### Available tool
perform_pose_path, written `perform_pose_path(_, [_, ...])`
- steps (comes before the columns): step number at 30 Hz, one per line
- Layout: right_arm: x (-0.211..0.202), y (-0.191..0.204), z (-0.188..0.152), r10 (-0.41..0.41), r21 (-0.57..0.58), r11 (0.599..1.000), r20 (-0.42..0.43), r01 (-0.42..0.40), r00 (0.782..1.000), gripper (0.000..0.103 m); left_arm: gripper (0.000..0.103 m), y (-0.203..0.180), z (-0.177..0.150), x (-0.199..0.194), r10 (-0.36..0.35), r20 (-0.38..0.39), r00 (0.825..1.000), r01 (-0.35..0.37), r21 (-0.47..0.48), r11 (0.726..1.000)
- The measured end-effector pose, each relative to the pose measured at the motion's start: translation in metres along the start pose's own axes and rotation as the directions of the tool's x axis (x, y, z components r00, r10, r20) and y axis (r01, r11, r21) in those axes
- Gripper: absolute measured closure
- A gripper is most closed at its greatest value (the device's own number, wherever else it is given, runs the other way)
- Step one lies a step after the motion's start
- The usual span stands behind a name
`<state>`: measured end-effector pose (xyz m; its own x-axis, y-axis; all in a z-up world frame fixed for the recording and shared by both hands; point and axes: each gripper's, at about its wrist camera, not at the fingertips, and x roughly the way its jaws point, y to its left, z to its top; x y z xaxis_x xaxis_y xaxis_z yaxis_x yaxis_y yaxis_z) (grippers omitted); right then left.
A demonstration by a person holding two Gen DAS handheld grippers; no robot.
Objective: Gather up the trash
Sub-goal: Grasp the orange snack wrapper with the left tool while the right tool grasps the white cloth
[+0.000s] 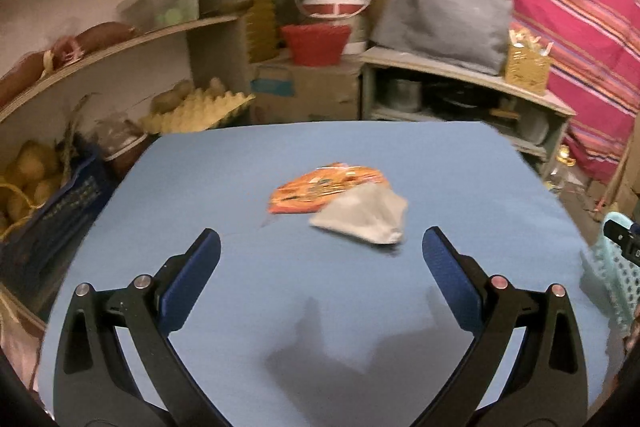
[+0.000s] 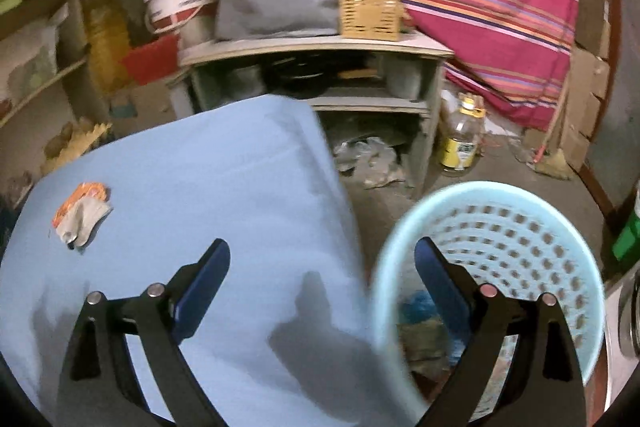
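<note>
An orange snack wrapper (image 1: 320,191) lies mid-table on the blue table (image 1: 280,307), with a grey-silver wrapper (image 1: 364,217) overlapping its right end. My left gripper (image 1: 320,243) is open and empty, just short of the two wrappers. In the right wrist view the same orange wrapper (image 2: 82,197) and grey wrapper (image 2: 84,223) lie far left on the table (image 2: 220,187). My right gripper (image 2: 322,255) is open and empty, straddling the table's right edge and the light-blue perforated basket (image 2: 520,227), which holds some trash at its bottom.
Shelves with potatoes and an egg tray (image 1: 200,107) stand left of the table. A low shelf unit (image 2: 320,83) with a grey bag and wicker box is behind. A jar (image 2: 460,143) stands on the floor. The basket edge (image 1: 612,279) shows at the right.
</note>
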<state>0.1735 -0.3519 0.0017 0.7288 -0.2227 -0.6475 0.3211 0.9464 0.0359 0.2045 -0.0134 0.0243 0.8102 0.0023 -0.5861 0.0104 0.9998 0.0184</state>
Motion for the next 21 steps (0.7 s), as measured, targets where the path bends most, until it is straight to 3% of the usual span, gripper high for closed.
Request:
perform_pose_path(11, [0.032,0.106,0.003,0.054,-0.114,0.992,-0.053,-0.060,0.997,0.011,0.005,0.060,0.009,0.045,0.116,-0.050,0.992,-0.119,-0.061,0.991])
perform_pose_path(21, [0.041,0.189,0.004,0.089,-0.229,0.968,-0.060,-0.101,0.994,0.011,0.005,0.107,0.014,0.078,0.101,-0.087,0.991,-0.112,-0.134,0.985])
